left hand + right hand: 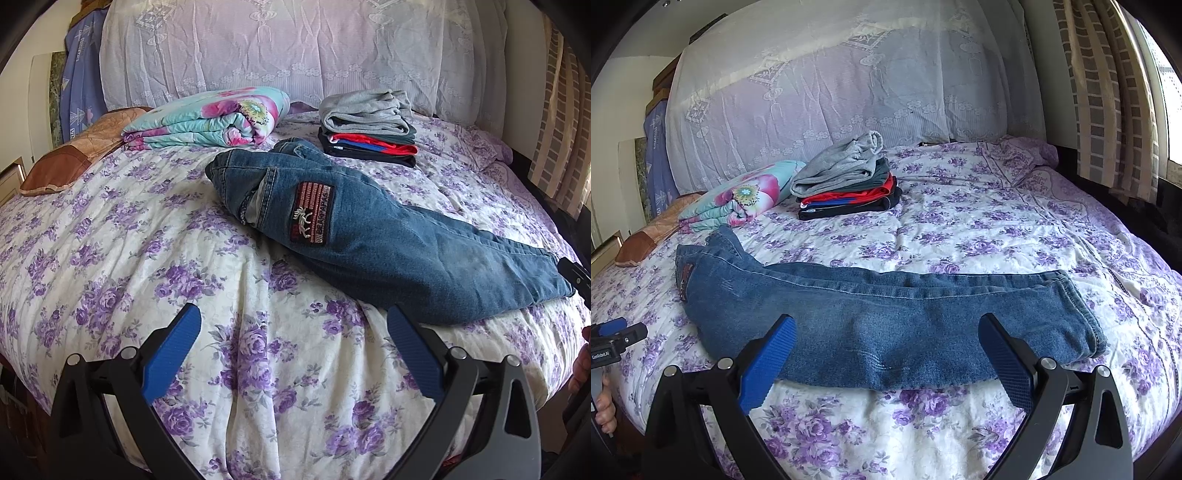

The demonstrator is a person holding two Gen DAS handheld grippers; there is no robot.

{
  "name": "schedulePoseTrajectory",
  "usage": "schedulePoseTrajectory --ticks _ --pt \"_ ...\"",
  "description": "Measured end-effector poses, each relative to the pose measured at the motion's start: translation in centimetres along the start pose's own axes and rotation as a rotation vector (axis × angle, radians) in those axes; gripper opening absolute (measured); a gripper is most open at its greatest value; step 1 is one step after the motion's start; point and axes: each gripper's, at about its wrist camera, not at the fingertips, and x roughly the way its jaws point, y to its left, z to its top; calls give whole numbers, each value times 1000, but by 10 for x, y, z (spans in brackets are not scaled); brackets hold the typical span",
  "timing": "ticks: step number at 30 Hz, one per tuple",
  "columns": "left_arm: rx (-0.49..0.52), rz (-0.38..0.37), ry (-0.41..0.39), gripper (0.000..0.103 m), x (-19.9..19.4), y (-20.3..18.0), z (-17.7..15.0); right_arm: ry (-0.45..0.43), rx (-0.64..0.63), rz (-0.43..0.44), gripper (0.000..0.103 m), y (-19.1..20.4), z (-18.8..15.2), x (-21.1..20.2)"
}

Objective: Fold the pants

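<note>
- One pair of jeans [886, 325] on the bedspread [960, 236], long axis running left-right across centre frame, legs stacked, hems right.
- My right gripper [886, 354] is nearer, fingers spread wide, empty, jeans just ahead.
- Left gripper [293, 343] also spread, empty; waistband sits upper centre.
- Two grippers, one folded pile [846, 188] at the back.

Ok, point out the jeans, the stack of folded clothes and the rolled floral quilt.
jeans [886, 325]: right wrist view, mid-leg denim.
stack of folded clothes [846, 192]: right wrist view, red layer.
rolled floral quilt [207, 118]: left wrist view, top surface.
</note>
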Motion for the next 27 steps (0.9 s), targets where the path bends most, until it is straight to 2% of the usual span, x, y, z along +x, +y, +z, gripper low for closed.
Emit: schedulePoseTrajectory --ticks 19,21,24,27 --pt "-1 -7 11 99 3 1 -3 3 -1 4 100 -1 -1 1" --pt "-14 -34 28 99 11 4 -5 15 10 49 100 -4 -1 3" --pt "-57 -57 73 99 26 16 -2 64 89 173 100 -24 -3 11" --pt "-128 -86 152 99 51 37 7 171 233 241 100 -60 -14 22"
